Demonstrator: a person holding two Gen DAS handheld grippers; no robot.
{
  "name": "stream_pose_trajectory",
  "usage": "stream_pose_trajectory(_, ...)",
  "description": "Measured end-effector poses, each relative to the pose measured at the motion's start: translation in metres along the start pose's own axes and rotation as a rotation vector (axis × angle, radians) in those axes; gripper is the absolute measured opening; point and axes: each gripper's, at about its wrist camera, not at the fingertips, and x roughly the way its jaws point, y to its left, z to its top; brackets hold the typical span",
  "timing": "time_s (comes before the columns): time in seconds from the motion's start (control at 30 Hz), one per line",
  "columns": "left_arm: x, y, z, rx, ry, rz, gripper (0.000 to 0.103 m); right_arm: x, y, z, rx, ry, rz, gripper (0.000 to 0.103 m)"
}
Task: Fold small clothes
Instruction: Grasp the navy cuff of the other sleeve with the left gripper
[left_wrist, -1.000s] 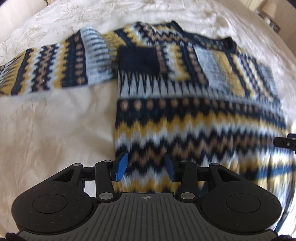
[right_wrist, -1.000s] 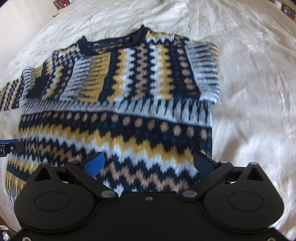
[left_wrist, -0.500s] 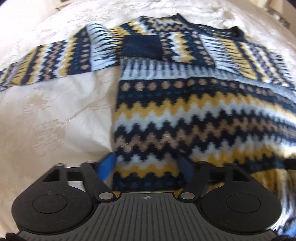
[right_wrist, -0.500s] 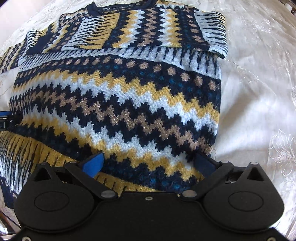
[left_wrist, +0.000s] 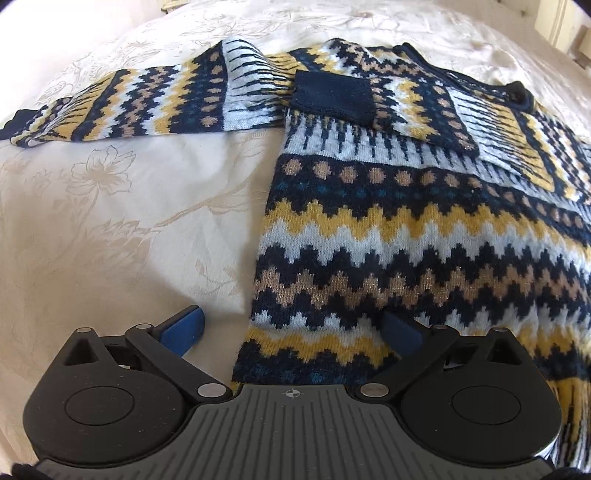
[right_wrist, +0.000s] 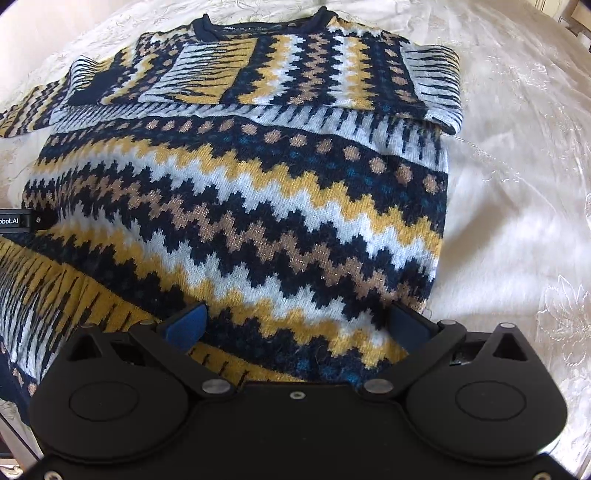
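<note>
A knitted sweater in navy, yellow, tan and pale blue zigzags lies flat on a cream bedspread. Its right sleeve is folded across the chest; its left sleeve stretches out to the left. My left gripper is open, low over the sweater's bottom left corner, one blue pad on the bedspread side and one over the knit. My right gripper is open wide, low over the hem near the bottom right corner. The left gripper's body shows at the left edge of the right wrist view.
The cream embroidered bedspread spreads around the sweater on all sides. Bits of furniture show at the far top right corner of the left wrist view. The sweater's hem hangs toward the near edge at the left of the right wrist view.
Both grippers have come down and closer to the sweater's hem. The left gripper's jaws have opened wider and shifted left to the sweater's side edge. The right gripper stayed open.
</note>
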Motion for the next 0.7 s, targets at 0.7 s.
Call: stream_pose_trajectory(0.7, -0.029, 0.185, 0.082, -0.203, -0.067, -0.180, 0.080, -0.055, 0.060, 0.044, 0.225, -0.121, -0.081, 0.094)
